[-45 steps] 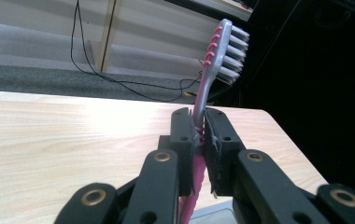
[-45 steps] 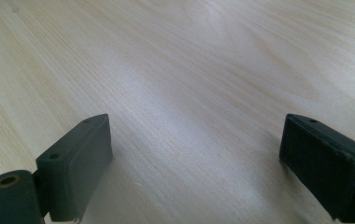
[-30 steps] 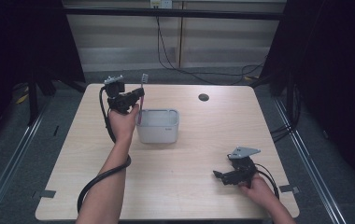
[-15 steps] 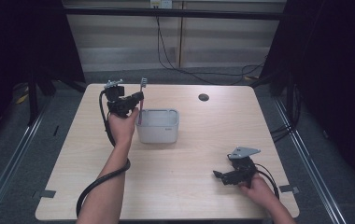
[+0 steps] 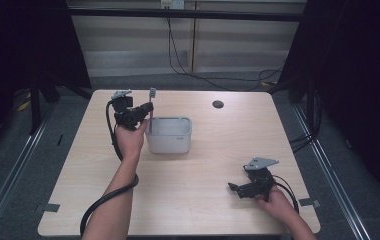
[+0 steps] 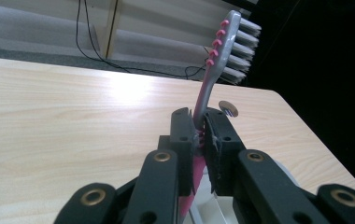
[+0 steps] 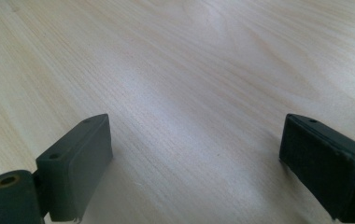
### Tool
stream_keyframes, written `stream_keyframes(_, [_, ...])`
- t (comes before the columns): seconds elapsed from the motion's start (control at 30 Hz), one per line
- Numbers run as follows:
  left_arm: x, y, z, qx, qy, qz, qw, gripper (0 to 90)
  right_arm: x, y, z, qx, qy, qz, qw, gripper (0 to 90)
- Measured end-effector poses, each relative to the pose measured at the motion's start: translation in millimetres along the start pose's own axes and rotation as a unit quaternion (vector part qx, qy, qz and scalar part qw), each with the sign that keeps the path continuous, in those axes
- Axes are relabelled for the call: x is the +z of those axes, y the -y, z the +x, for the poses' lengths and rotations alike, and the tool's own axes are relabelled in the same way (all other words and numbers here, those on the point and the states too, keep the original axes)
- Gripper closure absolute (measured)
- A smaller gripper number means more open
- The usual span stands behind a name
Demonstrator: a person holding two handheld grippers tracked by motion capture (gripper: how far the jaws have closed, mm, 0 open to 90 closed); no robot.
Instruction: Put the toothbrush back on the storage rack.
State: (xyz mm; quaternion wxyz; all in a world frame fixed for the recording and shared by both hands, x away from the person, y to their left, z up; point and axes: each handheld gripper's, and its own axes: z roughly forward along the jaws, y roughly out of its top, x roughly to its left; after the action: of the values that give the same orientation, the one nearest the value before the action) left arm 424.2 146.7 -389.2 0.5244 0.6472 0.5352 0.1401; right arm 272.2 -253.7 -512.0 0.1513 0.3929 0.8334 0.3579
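Left gripper (image 5: pixel 145 111) has its jaws clamped on the handle of a pink-and-grey plastic toothbrush (image 6: pixel 222 56), bristle head up, held upright at the left rim of the white rectangular plastic tub (image 5: pixel 169 135) on the light wood tabletop (image 5: pixel 203 200). Risk: the clamp sits on a narrow part of the handle, so the brush could pivot or slip if it catches the tub wall; the lower end looks to hang above or just inside the tub, can't tell depth. Tub looks light, a nudge may slide it. Right gripper (image 5: pixel 238 189) rests on the tabletop well apart, jaws spread wide with nothing between them, so nothing steadies the tub.
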Motion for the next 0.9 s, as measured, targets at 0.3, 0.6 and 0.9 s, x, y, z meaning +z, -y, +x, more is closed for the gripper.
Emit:
stream_keyframes(0.3, [-1.9, 6.0, 1.2, 0.001, -0.003, 0.007, 1.0000, 82.8, 0.0, 0.0, 0.0, 0.000, 0.000, 0.000, 1.0000, 8.8])
stream_keyframes(0.6, [-3.0, 12.1, 2.3, 0.000, -0.004, 0.015, 0.9999, 82.7, 0.0, 0.0, 0.0, 0.000, 0.000, 0.000, 1.0000, 8.8])
stream_keyframes(0.9, [-3.9, 17.3, 1.7, 0.010, -0.008, 0.018, 0.9998, 82.7, 0.1, 0.0, -0.1, -0.001, 0.000, -0.001, 1.0000, 8.8])
